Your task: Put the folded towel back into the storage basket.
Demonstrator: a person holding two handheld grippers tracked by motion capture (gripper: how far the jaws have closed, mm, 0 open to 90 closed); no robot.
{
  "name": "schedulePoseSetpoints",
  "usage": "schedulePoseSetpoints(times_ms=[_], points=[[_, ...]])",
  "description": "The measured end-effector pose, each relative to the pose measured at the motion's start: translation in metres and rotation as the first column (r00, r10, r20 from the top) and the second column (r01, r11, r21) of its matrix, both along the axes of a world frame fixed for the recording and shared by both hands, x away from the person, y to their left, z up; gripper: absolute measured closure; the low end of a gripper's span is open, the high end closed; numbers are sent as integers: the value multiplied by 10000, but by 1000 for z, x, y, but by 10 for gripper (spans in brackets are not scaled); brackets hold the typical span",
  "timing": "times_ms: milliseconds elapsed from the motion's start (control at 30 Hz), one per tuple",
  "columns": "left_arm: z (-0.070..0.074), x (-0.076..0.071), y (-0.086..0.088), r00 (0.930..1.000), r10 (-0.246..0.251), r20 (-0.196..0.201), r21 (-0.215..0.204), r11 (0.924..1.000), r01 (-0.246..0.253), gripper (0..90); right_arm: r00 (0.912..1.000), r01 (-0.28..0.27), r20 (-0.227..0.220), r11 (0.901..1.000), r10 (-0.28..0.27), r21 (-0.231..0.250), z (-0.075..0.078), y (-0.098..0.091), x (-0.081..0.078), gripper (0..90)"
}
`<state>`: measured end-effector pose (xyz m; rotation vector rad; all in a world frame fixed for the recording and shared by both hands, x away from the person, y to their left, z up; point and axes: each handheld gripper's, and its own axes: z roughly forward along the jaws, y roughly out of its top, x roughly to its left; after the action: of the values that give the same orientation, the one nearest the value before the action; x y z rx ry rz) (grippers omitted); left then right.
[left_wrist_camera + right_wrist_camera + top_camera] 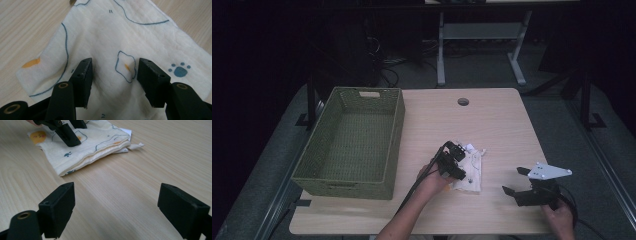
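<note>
Your table (492,120) carries little besides the cloth. A green woven basket (332,172) sits on its left part, well apart from the cloth, with only bare wood between them. A round hole (463,101) lies in the tabletop near the far edge, away from both hands. Nothing stands between either gripper and the cloth.

The folded cloth (473,172) lies flat near the middle of the table, toward your side, between your two hands. It is cream with blue line drawings, a blue paw print (180,71) and small orange patches. In the high view its long side runs from you toward the far edge, tilted slightly. A loose corner (136,145) sticks out at the far end, and in the right gripper view the stacked folded edges face that gripper.

Your left gripper (457,162) is down on the cloth, its jaws partly apart with cloth lying flat between them. The pads sit on the fabric and pinch no fold, so count it as open.

Your right gripper (518,181) rests to the right of the cloth, well apart from it, jaws spread wide over bare wood and holding nothing.
</note>
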<state>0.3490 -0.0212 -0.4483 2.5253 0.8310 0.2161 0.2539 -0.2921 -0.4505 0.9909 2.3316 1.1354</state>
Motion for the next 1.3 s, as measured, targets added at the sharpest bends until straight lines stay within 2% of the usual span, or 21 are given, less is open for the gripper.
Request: schedulePoseSetpoints(times_ms=[200,300,667,933,1033,1300], points=[[0,2,3,9999,96,32,-71,9999,-96,544,10000,-1,60,10000,1,-19,1,2,-1,137],[0,3,8,9999,141,100,-299,9995,-138,574,10000,-46,76,10000,47,-58,1,3,-2,138],[-1,7,13,9991,233,343,-295,9993,-223,778,9998,-151,101,9998,151,-86,2,5,-2,138],[-1,10,17,9995,281,152,-556,9981,-272,805,9996,-289,-11,9995,289,-84,1,7,-3,138],[-2,9,18,9993,343,132,-690,9971,-333,807,9996,-263,39,9996,263,91,2,6,-3,137],[-2,12,22,9970,724,-290,-1059,9915,-751,808,9997,-218,80,9992,216,337,3,2,-4,137]])
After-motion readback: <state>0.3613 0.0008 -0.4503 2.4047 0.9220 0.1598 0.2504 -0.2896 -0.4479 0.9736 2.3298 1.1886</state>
